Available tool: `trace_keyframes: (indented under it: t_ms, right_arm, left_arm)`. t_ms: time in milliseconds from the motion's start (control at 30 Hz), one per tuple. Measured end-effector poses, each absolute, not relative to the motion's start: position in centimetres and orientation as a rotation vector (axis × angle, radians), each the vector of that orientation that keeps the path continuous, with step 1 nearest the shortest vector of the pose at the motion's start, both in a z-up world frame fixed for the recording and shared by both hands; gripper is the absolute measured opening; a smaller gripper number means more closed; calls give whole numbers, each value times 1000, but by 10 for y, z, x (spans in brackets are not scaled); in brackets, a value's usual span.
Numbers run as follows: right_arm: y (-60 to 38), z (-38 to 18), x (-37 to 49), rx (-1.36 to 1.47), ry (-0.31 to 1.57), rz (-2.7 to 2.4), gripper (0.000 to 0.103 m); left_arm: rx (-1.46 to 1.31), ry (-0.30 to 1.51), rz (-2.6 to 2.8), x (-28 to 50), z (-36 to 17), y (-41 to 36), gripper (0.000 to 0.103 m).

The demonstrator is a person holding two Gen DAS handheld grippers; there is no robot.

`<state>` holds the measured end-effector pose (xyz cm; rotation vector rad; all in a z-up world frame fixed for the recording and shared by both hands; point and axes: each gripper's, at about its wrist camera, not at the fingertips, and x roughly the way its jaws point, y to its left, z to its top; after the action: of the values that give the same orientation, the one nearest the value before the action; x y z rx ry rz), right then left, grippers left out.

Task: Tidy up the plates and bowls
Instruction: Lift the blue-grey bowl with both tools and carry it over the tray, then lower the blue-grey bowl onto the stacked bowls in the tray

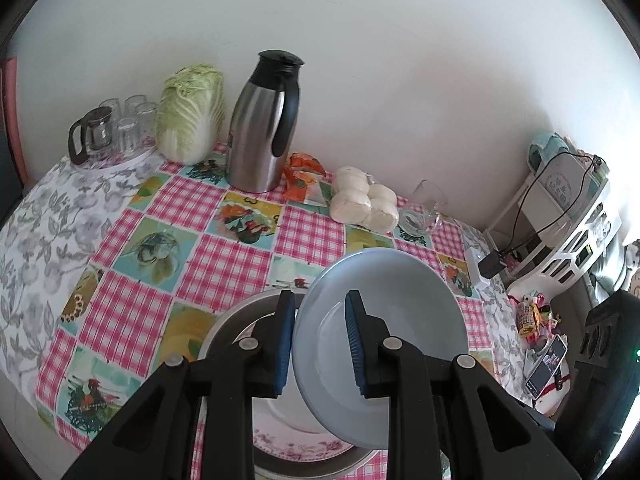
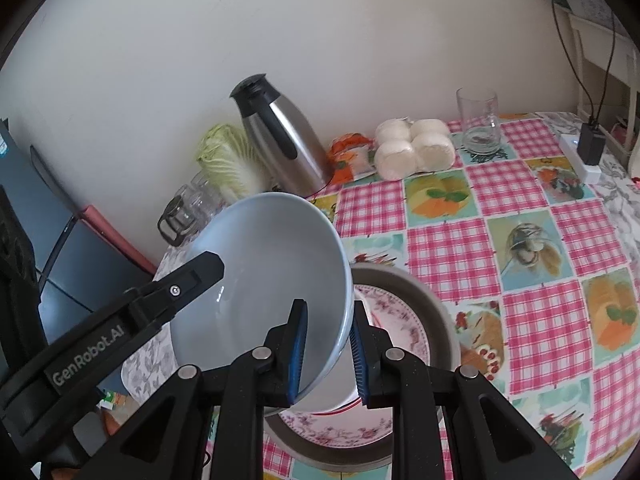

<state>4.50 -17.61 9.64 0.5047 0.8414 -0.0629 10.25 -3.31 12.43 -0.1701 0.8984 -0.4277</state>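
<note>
Right wrist alone shows left tool (image 2: 208, 264) on bowl (image 2: 260, 272).

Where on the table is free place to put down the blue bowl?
Free: the checked cloth between thermos, buns and metal basin. Crowded: along the wall with glasses, cabbage. Both grippers hold the blue bowl.

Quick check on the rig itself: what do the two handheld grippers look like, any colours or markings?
Both are matte black plastic with angular, triangular cut-out linkages and silver pivot pins. Each finger carries a ribbed blue pad on its inner face. The left gripper and right gripper match. The left one's finger bears white "GenRobot.AI" lettering. No cables or sleeves show.
</note>
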Motion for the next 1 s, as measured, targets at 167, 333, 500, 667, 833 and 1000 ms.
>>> trace_keyframes:
  t_ms: [167, 333, 500, 667, 833, 1000]
  right_arm:
    - [-167, 90, 49, 496, 869, -60, 23]
    - [-162, 85, 54, 464, 896, -76, 23]
    - [-161, 76, 58, 449, 930, -96, 23]
    - [-159, 67, 62, 434, 965, -113, 23]
    - [-157, 64, 65, 414, 975, -122, 25]
    - [-154, 62, 67, 394, 981, -133, 25]
  left_arm:
    - [-211, 924, -431, 101, 110, -20, 25]
    - [-257, 958, -434, 104, 96, -14, 25]
    - [-272, 973, -440, 104, 89, -15, 25]
    - [-262, 988, -424, 106, 82, -17, 25]
    - [-265, 997, -416, 109, 78, -17, 25]
    - [-273, 1012, -405, 112, 73, -15, 25]
